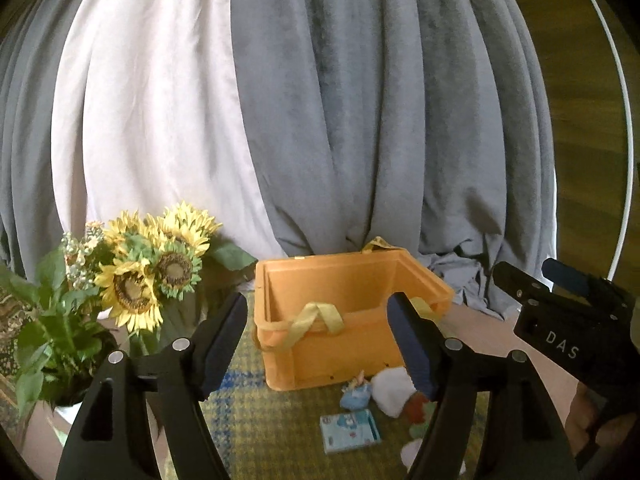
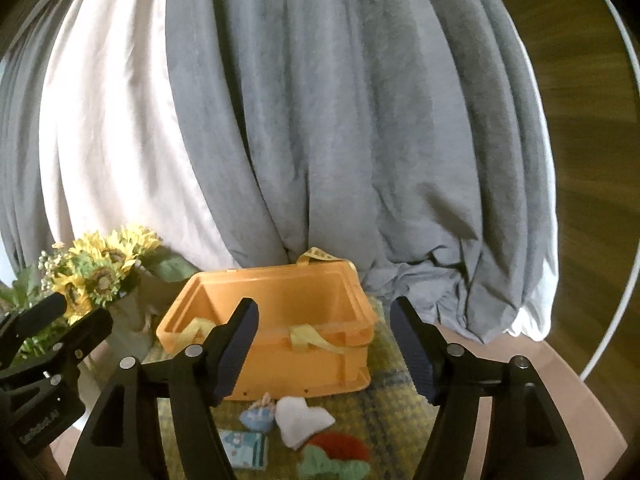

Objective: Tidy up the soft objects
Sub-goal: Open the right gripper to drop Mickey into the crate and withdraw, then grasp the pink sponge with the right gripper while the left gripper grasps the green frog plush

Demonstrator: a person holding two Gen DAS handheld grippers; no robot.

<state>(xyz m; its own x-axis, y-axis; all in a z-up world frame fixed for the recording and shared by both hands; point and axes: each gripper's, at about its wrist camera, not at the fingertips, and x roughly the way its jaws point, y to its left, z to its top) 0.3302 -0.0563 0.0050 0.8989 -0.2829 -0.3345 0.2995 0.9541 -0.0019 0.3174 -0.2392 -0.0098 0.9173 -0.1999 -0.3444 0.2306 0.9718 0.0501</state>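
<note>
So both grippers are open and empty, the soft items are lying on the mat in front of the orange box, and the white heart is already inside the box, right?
Not quite. The white heart is not in the orange box; the right wrist view shows it on the mat in front, beside the other soft items. The box looks empty. Left gripper and right gripper are open and empty.

Green soft toy (image 2: pixel 334 465) cut by frame bottom; crate (image 1: pixel 340 320) floor hidden.

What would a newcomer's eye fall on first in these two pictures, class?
Probably the orange crate, open-topped on the checked mat at centre. Next, the sunflowers to its left, and the small soft items, such as a white heart cushion, lying in front of it.
</note>
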